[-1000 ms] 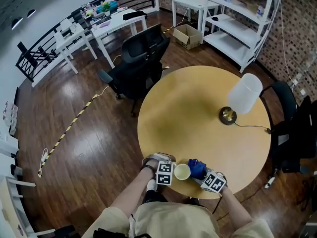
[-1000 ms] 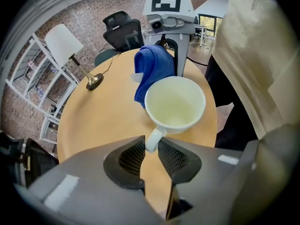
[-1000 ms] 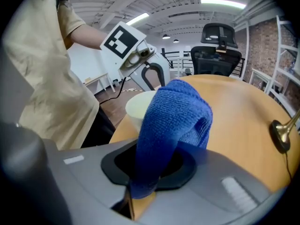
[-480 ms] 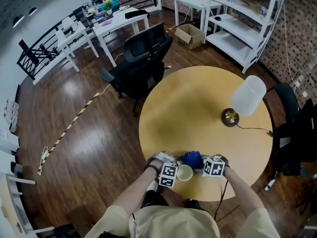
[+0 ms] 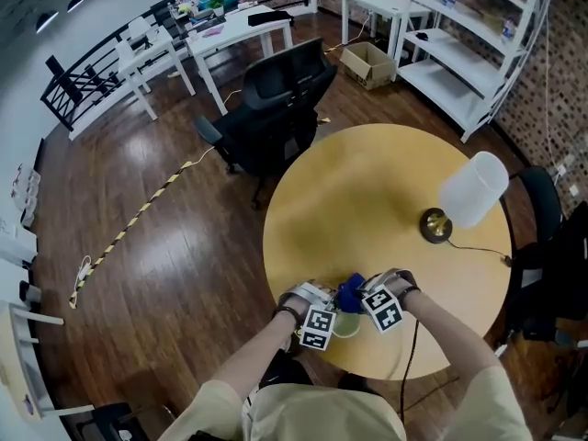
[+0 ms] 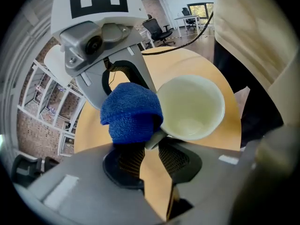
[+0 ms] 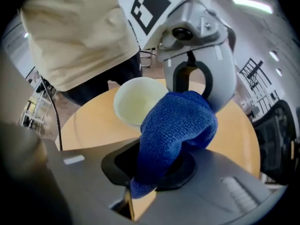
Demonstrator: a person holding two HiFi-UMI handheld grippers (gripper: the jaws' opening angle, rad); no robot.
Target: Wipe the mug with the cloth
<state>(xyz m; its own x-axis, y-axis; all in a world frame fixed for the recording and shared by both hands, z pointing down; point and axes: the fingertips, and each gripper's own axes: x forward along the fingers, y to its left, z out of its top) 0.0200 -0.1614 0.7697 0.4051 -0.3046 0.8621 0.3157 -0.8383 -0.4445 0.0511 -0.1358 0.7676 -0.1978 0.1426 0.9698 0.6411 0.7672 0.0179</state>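
Blue cloth (image 7: 180, 125), clamped in right tool (image 7: 157, 170), touches mug (image 6: 190, 107) (left tool (image 6: 150, 154) grips handle (image 6: 155, 137)).

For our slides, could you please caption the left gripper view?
Left gripper holds a pale ceramic mug by the handle; right gripper presses a blue terry cloth against it.

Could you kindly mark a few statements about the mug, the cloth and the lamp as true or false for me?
1. The left tool grips the mug by its handle. True.
2. The right tool is empty. False: it is clamped on the blue cloth.
3. The mug holds coffee. False: it is empty.
4. A white-shaded lamp stands on the round table. True.
5. The cloth is stuffed inside the mug. False: it is outside, beside the mug.
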